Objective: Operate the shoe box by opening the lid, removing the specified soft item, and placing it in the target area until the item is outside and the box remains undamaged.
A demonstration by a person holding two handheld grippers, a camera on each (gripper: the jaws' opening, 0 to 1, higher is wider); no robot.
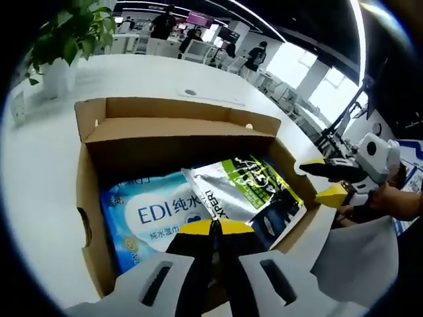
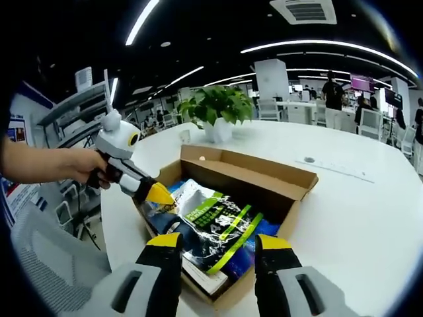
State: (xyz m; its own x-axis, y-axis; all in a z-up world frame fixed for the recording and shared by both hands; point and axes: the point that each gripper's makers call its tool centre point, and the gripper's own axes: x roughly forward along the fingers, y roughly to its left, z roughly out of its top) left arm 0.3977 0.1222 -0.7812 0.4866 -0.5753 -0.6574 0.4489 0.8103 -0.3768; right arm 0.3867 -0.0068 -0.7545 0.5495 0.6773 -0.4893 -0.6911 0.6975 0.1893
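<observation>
- Shoe box (image 1: 165,142) sits on the white counter (image 1: 46,172), lid flap folded back and standing up at the far side; also seen from the other side in the right gripper view (image 2: 264,173).
- Inside the box: a blue wet-wipes pack (image 1: 149,214) printed "EDI", lying flat, and a silver-and-green foil pouch (image 1: 248,188) lying partly over it, leaning toward the box's right wall.
- In the right gripper view the foil pouch (image 2: 215,228) is on top, with the blue wet-wipes pack (image 2: 268,231) showing under its far edge. Both items are inside the box, nothing on the counter beside it.
- Left gripper (image 1: 213,228): yellow-tipped fingers (image 1: 192,228) pressed together with nothing between them, at the near rim of the box, over the wipes pack.
- From the right gripper view, the left gripper (image 2: 158,193) is held by a person's hand (image 2: 86,168), tip at the box's left corner, by the pouch edge; can't tell if it's touching.
- Right gripper (image 2: 218,243): fingers (image 2: 165,241) spread wide, released, hovering over the near end of the box above the pouch.
- From the left gripper view, the right gripper (image 1: 327,181) is at the box's right edge, fingers apart.
- Potted plant (image 2: 218,109) stands on the counter beyond the box, well apart.
- People stand in the background by other desks.
</observation>
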